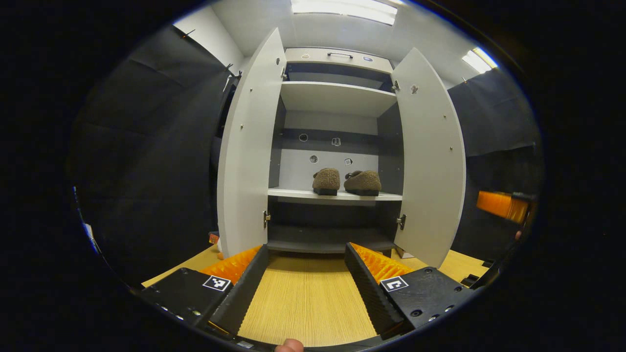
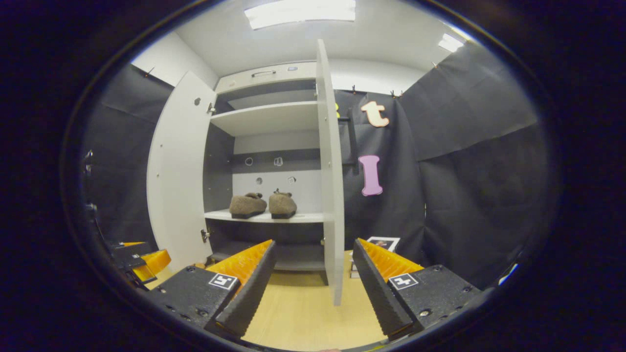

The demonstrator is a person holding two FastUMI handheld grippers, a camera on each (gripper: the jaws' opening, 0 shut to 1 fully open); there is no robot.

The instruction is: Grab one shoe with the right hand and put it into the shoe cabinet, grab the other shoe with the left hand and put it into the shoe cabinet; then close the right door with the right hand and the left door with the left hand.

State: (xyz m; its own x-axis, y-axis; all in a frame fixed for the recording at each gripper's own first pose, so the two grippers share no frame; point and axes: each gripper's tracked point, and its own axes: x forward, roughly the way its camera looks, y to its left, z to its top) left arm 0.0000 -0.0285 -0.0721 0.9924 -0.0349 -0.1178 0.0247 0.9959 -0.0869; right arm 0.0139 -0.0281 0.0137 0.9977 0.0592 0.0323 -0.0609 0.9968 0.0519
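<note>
With both shoes already on its middle shelf, the shoe cabinet point(image 1: 337, 98) awaits only its doors: the left door point(image 1: 247, 161) at nine o'clock and the right door point(image 1: 430, 161) at three stand open. The shoes point(image 1: 347, 182) sit side by side, touching or nearly so. Left tongs point(image 1: 305, 283) and right tongs point(image 2: 313, 283) gape wide, empty, above the surface point(image 1: 303, 303). The lowest shelf is shadowed and hard to read.

2 shoes point(image 1: 347, 182) sit side by side on the cabinet's middle shelf point(image 1: 293, 193)
</note>
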